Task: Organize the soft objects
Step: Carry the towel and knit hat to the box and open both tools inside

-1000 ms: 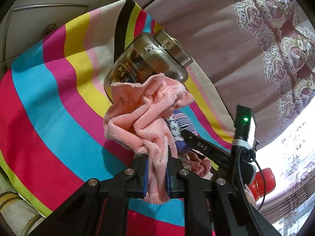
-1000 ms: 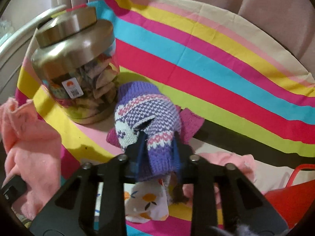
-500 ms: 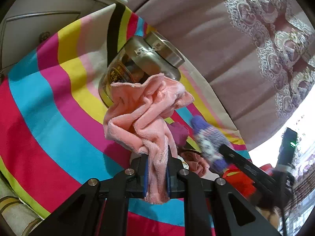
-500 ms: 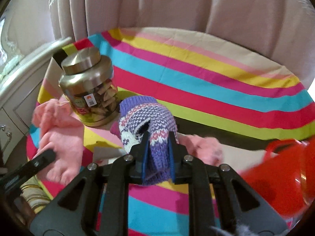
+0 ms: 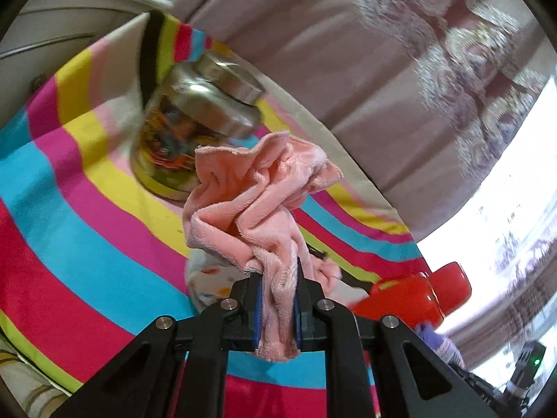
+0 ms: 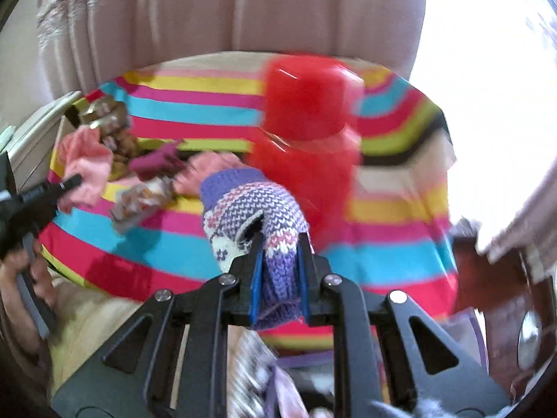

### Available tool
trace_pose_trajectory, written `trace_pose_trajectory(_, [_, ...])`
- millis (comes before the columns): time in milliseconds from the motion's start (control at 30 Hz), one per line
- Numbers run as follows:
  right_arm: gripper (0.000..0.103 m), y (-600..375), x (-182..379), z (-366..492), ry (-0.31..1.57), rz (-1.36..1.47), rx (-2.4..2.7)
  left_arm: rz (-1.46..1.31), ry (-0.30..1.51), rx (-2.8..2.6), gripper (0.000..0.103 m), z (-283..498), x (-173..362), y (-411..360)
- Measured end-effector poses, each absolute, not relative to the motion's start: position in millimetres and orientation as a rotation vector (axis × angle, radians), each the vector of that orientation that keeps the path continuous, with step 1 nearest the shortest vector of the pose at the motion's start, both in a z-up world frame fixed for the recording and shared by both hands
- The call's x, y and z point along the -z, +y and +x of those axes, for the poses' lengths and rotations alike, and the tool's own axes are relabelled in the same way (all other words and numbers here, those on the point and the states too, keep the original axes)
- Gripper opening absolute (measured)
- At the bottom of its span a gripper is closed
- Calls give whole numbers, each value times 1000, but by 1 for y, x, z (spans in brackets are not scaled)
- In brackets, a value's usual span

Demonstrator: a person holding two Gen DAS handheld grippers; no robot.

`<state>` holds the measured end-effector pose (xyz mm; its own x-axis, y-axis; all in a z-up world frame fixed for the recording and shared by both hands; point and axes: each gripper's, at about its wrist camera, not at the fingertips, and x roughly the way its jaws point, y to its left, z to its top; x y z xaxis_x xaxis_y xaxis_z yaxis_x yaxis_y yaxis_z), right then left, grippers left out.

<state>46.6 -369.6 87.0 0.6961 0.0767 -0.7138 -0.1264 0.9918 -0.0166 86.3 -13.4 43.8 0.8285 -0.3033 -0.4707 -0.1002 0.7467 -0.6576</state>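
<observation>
My left gripper [image 5: 277, 297] is shut on a pink fleece cloth [image 5: 257, 205] and holds it above the striped table. My right gripper [image 6: 278, 271] is shut on a purple knitted mitten [image 6: 250, 209], lifted well clear of the table and drawn back toward its near edge. In the right wrist view the left gripper [image 6: 66, 183] shows at the far left with the pink cloth [image 6: 87, 163]. A floral cloth [image 5: 209, 280], a pink cloth [image 6: 209, 167] and a magenta cloth [image 6: 156, 162] still lie on the table.
A glass jar with a metal lid [image 5: 195, 122] stands at the back left of the striped tablecloth [image 5: 69, 209]. A red plastic container [image 6: 306, 132] stands mid-table, also in the left view [image 5: 410, 296]. Curtains hang behind. A patterned item [image 6: 264, 383] lies below the right gripper.
My right gripper has pulled the purple mitten up and back, away from the jar toward the table's near edge. My left gripper has lifted slightly with the pink cloth still in it.
</observation>
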Motion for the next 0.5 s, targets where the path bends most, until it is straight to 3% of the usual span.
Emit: trace_pose_trajectory(500, [21, -495, -31, -55, 970, 68, 115, -475, 784, 687, 14, 64, -83, -179])
